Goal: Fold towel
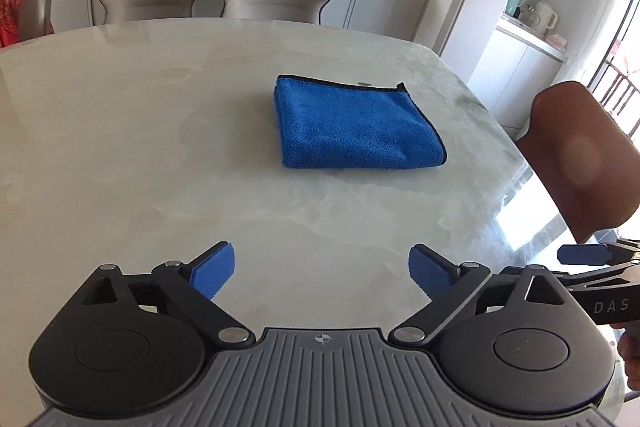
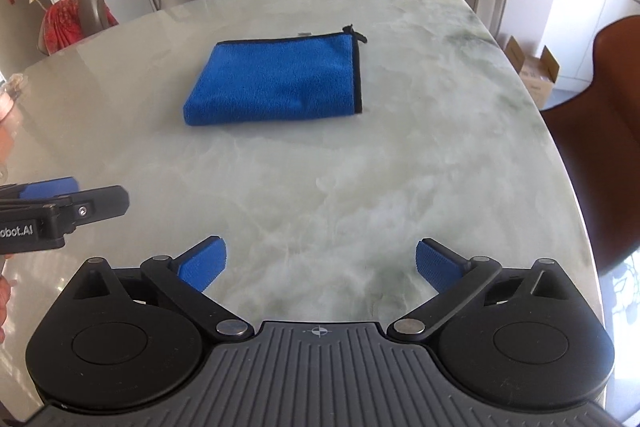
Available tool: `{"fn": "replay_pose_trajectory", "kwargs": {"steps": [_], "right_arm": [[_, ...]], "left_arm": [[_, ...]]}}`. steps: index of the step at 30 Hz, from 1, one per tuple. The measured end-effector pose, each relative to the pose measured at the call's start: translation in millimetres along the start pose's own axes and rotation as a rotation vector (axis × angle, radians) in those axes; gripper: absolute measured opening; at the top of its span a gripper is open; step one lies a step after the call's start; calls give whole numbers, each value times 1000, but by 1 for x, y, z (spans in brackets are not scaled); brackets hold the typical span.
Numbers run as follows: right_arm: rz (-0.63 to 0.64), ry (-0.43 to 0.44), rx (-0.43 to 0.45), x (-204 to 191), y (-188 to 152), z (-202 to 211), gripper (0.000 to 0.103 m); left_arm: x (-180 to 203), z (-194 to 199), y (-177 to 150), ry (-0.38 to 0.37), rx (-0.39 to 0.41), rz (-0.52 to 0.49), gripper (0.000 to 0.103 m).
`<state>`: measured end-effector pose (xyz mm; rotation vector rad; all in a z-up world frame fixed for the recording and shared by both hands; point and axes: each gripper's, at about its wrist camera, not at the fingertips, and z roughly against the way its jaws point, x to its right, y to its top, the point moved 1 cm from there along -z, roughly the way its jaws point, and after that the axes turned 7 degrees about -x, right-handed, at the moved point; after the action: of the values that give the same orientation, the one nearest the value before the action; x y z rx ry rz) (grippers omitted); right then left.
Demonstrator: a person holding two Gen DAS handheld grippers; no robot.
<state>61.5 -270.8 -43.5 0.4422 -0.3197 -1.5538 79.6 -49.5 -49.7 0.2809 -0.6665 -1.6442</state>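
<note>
Presently the blue microfibre towel point(image 1: 356, 125) lies folded into a compact rectangle on the marble tabletop point(image 1: 120, 147), free of both grippers. Seen from the left wrist it sits at about 12 o'clock, slightly toward 1; seen from the right wrist, at about 11 o'clock.

Left gripper point(image 1: 321, 269): jaws wide apart, nothing between the blue pads point(image 1: 212, 275), only bare tabletop. Its tip also shows in the right wrist view at 9 o'clock, level with the right unit.

Right gripper point(image 2: 321, 263): jaws likewise wide apart and empty. Its tip shows in the left wrist view at 3 o'clock.

Condition of the workpiece:
- Rounded fold edges face the near and left sides.
- Black-bound hems are stacked along the far and right sides.
- A small hanging loop point(image 2: 356, 31) projects at the far right corner.
- Layers lie flat, with no loose flap visible.

Assessment: both grippers stand well apart from the towel, on its near side, with the pads spread. This placement is consistent with a release, leaving the cloth undisturbed. The fold appears complete, or within one optional further halving. An orange-brown chair point(image 2: 600, 131) stands at the table's right edge, clear of the work area.
</note>
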Motion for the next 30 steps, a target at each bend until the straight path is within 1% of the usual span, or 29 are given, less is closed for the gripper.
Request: {"fn": "replay_pose_trajectory", "kwargs": {"steps": [2,4,7,8,11,14,19,23,28,30], "right_arm": [[-6,-15,13,-1,-1,6,102],[-9,-33,28,-2,-2,13,102],[-10,-74,48,-4,-3,23,102],[-10,-83,55,-5,-4,26,102],[-8,-75,71,-7,-7,34,102],[-29,-86,79,-9,-11,38,102],[-51,-71,60,-11,-16,39,102],[-24,-82,64,-15,-19,42,102],[-19,-83,71,-18,-18,43,102],[-14,-86,75,-20,-17,43,102]], "left_arm": [[3,10,-4,20,13,-17,97],[6,19,-6,16,20,-31,97],[6,30,-11,21,27,5,102],[5,32,-11,20,28,17,102],[6,41,-13,23,36,30,102],[7,46,-11,20,14,28,102],[8,57,-9,28,32,28,101],[6,59,-8,43,35,34,101],[4,57,-9,39,34,52,101],[4,57,-8,57,35,50,101]]}}
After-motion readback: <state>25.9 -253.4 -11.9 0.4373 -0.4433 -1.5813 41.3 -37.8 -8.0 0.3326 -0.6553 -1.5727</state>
